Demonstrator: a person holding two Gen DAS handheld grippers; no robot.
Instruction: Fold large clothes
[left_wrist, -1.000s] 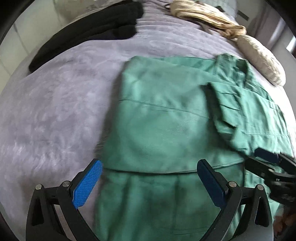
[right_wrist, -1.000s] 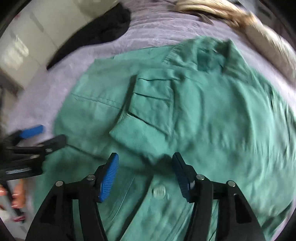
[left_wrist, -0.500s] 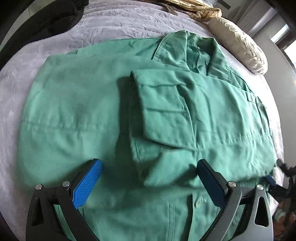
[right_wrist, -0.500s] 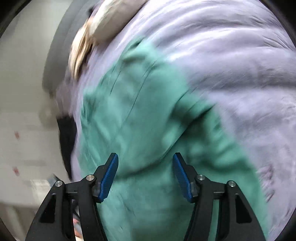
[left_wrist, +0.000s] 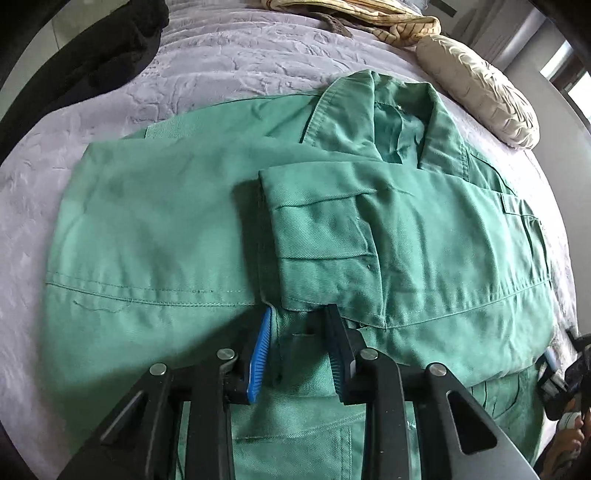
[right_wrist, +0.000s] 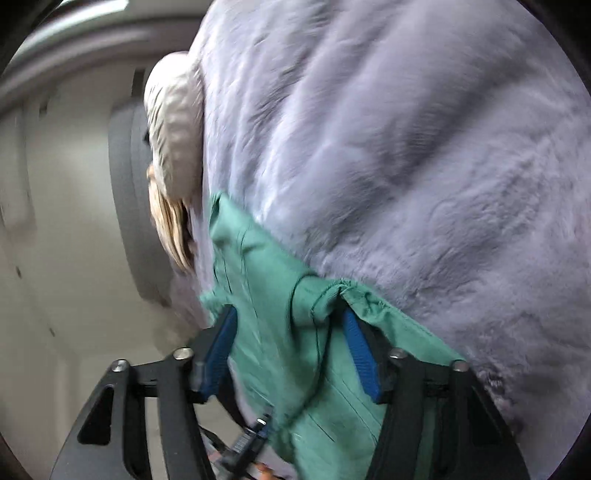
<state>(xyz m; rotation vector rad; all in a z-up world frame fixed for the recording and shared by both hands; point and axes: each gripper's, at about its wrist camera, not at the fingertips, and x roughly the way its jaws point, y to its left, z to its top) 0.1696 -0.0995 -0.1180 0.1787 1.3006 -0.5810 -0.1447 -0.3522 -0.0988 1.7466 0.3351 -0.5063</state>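
Closest to me on the left cam, my left claw (left_wrist: 301, 341) has narrowed a lot vs half a sec ago, when it sat wide over the cloth. Now a pinch of the green jacket (left_wrist: 166, 236) sits between the blue pads (left_wrist: 260, 350), right at the near end of the folded-in sleeve (left_wrist: 325, 240). I read that as gripping the fabric, tho I can't confirm how firm the hold is.

Right claw (right_wrist: 290, 350) is at mid width w/ a bunched seam edge of the jacket (right_wrist: 266, 295) between its pads. View is blurred, so can't tell if it's actually clamped or only straddling the cloth. A sec ago it hovered over the jacket's front; now it's over at the garment's right edge, and in the left cam it shows at the far right border (left_wrist: 565, 373).

Meaning for the task, my guess: both claws now have a hold point along the near part, so the sleeve stage looks done and a bottom-up or sideways fold is being set up.

Further out, the jacket lies flat on the grey bedspread (left_wrist: 229, 51), collar (left_wrist: 380, 110) pointing away from me. Beyond that: a cream pillow (left_wrist: 476, 88) far right, a striped beige cloth (left_wrist: 354, 18) at the top edge, a black garment (left_wrist: 96, 62) far left, all apart from the jacket
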